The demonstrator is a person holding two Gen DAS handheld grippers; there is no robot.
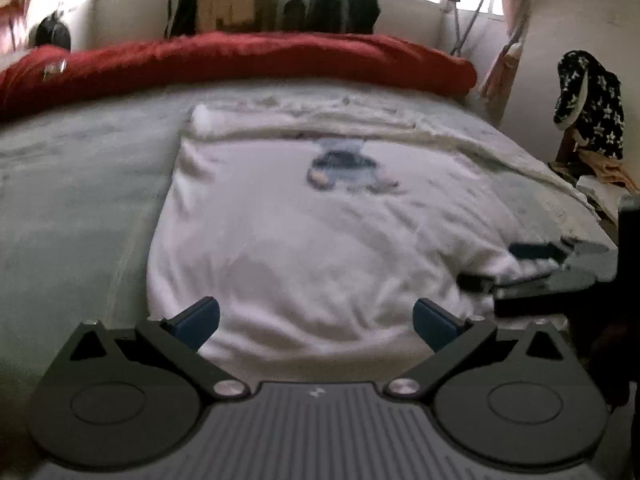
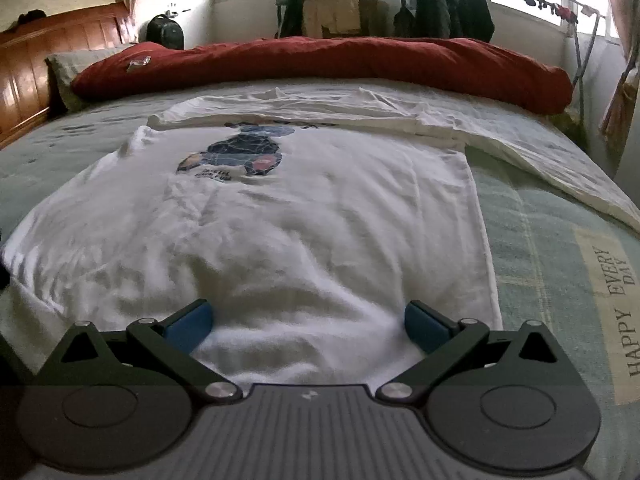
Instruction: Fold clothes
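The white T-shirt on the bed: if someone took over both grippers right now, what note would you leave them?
Left gripper: open, empty, over the near hem.
Right gripper: open, empty, also at the near hem.
White T-shirt: spread on the bed, print up, far part already folded over toward the red duvet.
Done: that first fold, apparently.
Left: grasp the hem, finish folding.

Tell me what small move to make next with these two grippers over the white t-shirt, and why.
Probably lower both grippers and close them on the near hem. The white t-shirt lies spread on the bed, its far end already folded over. The left gripper and right gripper are both open, hovering over the near edge, holding nothing, so a grasp seems the likely step before folding.
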